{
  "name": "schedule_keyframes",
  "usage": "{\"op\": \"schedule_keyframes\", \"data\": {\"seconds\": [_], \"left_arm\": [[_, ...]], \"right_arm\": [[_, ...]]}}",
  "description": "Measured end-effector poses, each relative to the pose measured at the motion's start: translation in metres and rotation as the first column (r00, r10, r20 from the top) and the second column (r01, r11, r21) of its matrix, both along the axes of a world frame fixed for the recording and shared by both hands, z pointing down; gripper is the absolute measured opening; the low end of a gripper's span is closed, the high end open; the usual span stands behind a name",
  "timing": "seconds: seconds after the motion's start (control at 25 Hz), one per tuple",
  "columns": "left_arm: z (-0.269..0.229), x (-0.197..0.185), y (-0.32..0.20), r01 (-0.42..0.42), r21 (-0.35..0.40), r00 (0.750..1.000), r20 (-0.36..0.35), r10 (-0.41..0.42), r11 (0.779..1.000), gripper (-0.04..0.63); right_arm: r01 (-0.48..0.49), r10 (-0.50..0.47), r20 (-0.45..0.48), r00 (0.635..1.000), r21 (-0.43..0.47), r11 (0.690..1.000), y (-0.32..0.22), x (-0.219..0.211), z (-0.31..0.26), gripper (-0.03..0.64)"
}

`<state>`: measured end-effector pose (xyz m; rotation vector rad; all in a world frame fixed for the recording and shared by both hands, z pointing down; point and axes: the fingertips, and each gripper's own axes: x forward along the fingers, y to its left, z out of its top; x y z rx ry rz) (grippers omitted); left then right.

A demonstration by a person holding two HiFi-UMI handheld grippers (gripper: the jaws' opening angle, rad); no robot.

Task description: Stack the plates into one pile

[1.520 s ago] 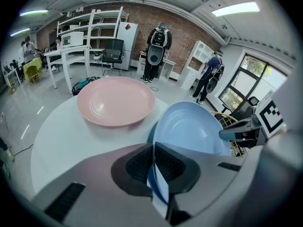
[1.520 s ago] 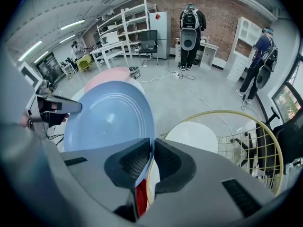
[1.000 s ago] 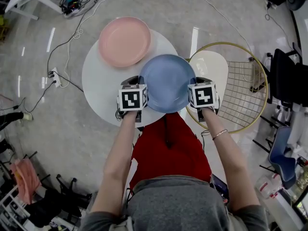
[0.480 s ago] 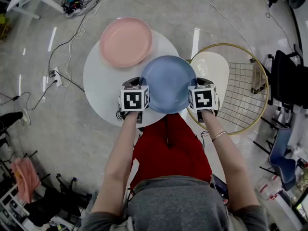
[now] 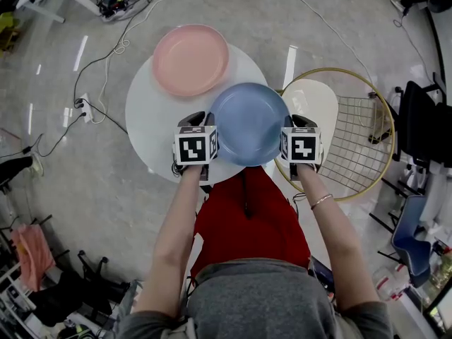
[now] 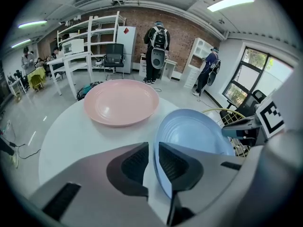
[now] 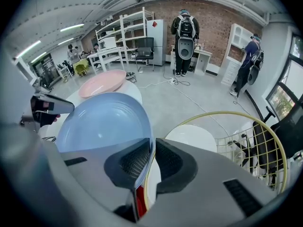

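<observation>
Over the last second the round pale-blue plate [image 5: 248, 123] has scarcely been shifted. It is seen at the near right edge of the round white counter [image 5: 152, 119], just beside the round pink plate [image 5: 191, 60] and not yet over it.

What has changed is the left claw [image 6: 154, 163]. Its jaws are being opened, and a sliver of counter can now be seen between one pad and the rim lodged between them, so that side is judged released. The right claw [image 7: 151, 162] is seen clenched on the opposite rim, so the plate is now held from one side only. Whether its underside is borne by the counter cannot be told. For the task, this is read as a change of hold rather than a placement, since no pile has been formed.

Being round, the plate has no long axis of its own; the line from claw to claw runs left to right across it. Its hollow is turned upward. In the left gripper view the near rim appears raised, so a slight tilt is suspected.
</observation>
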<state>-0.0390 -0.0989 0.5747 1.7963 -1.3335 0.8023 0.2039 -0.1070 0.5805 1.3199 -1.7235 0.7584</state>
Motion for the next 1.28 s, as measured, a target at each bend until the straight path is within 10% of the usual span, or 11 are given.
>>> {"op": "schedule_keyframes", "data": {"seconds": [0.72,1.28], "left_arm": [[-0.017,-0.04,0.004,0.089,0.048,0.996,-0.027,-0.088,0.995,0.077],[-0.034,-0.117,-0.047,0.213,0.103,0.977,-0.018,-0.212,0.972,0.078]], "right_arm": [[-0.004,0.016,-0.069,0.997,0.176,0.984,-0.025,-0.01,-0.031,0.048],[0.194,-0.223,0.082,0.971,0.268,0.944,-0.116,-0.138,-0.067,0.048]]}}
